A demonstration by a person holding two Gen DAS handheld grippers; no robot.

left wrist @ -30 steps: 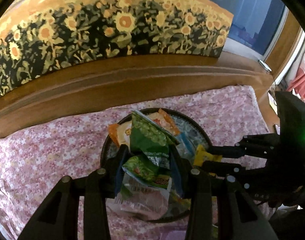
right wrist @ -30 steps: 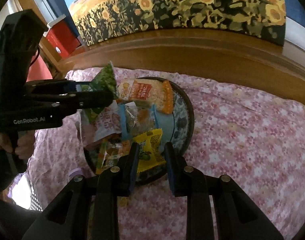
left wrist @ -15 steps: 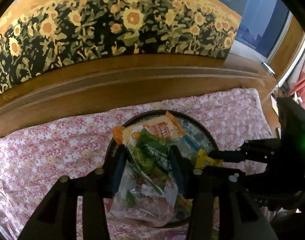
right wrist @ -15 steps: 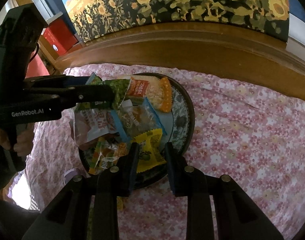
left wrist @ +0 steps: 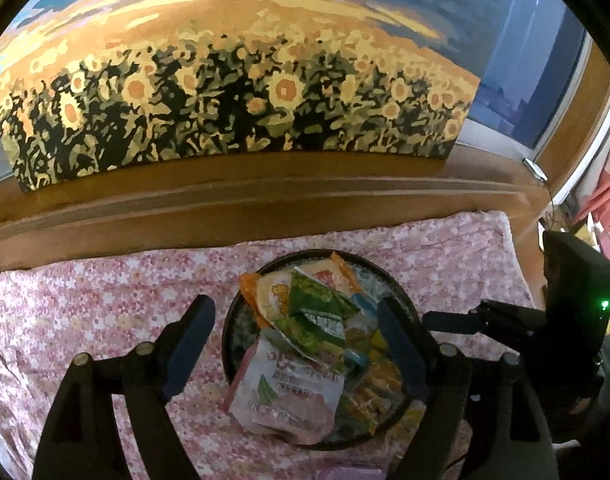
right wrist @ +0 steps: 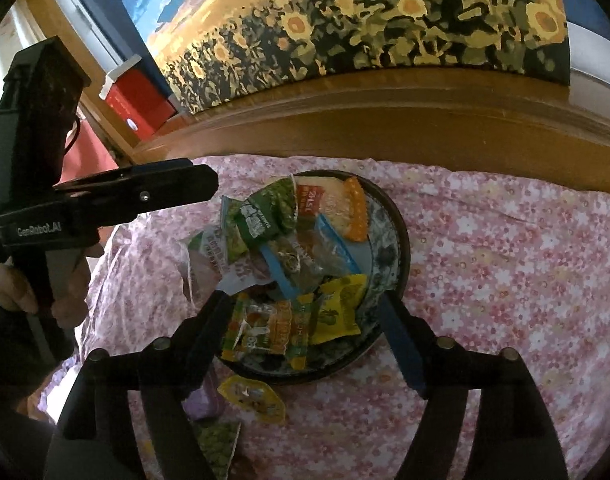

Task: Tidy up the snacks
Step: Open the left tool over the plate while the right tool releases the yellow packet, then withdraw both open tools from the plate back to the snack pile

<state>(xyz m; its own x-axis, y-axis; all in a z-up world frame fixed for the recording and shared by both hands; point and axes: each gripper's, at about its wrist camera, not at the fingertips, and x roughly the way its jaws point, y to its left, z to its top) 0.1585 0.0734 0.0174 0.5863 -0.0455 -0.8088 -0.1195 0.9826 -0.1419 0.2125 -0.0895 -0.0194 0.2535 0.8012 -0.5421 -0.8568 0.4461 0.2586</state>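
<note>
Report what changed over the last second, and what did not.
The left gripper opened and let go of the green snack packet, which now lies on the pile. The right gripper opened too, releasing the yellow packet. The dark round tray stayed put on the floral cloth.

"genrobot.ai" printed in pale letters on the left gripper [right wrist: 209,184] body; snack packet lettering too blurred to read.

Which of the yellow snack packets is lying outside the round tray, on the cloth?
The small yellow packet on the pink floral cloth, just before the tray. The other yellow packet lies inside the tray.
</note>
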